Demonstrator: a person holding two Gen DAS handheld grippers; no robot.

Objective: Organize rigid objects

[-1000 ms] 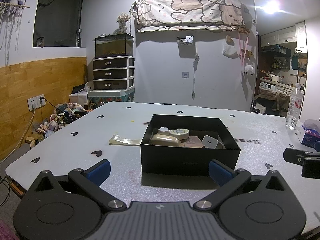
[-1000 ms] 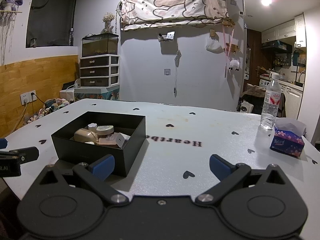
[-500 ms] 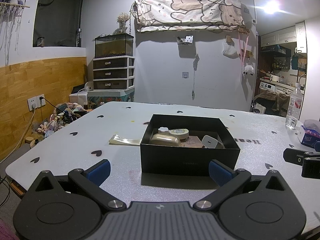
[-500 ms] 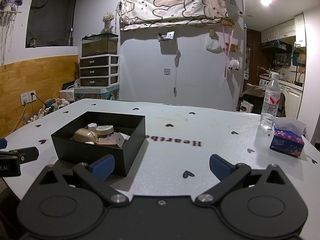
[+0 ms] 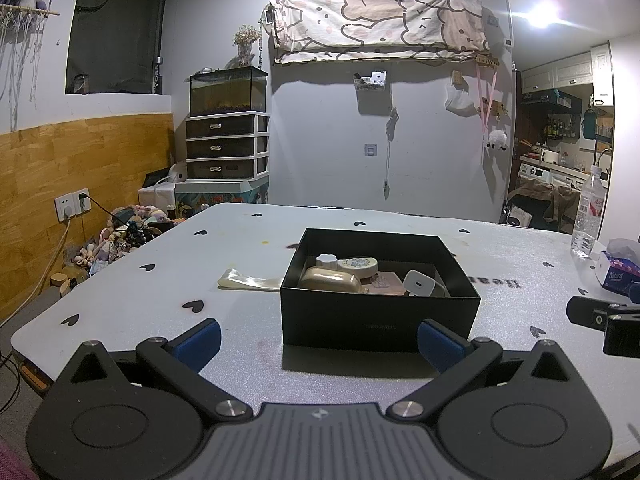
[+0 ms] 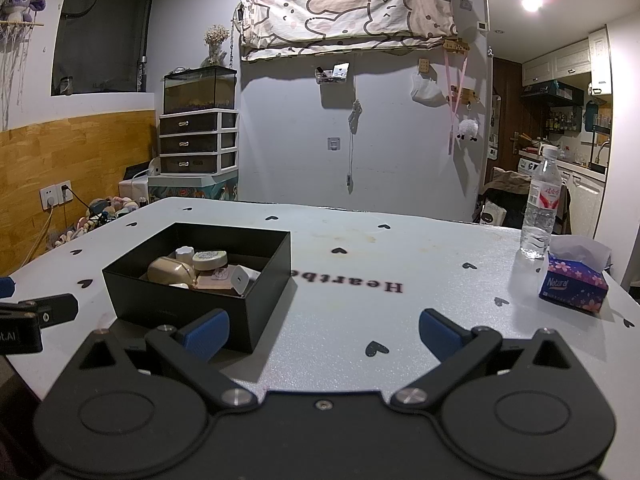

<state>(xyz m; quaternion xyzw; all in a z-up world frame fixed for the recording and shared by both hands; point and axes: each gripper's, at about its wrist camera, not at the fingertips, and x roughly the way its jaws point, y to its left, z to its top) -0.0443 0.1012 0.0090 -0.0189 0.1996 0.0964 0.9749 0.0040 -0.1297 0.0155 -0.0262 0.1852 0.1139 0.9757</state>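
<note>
Water bottle [image 6: 538, 208] near tissue pack [image 6: 573, 284] — fish tank [image 5: 228, 91] atop drawer unit [image 5: 226, 148].

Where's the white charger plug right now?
The white charger plug lies inside the black box, at its right side beside the pink card; the right wrist view shows it too.

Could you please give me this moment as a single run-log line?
left gripper: open, empty | right gripper: open, empty | black box: on table, holds small items | phase: pre-grasp
</note>
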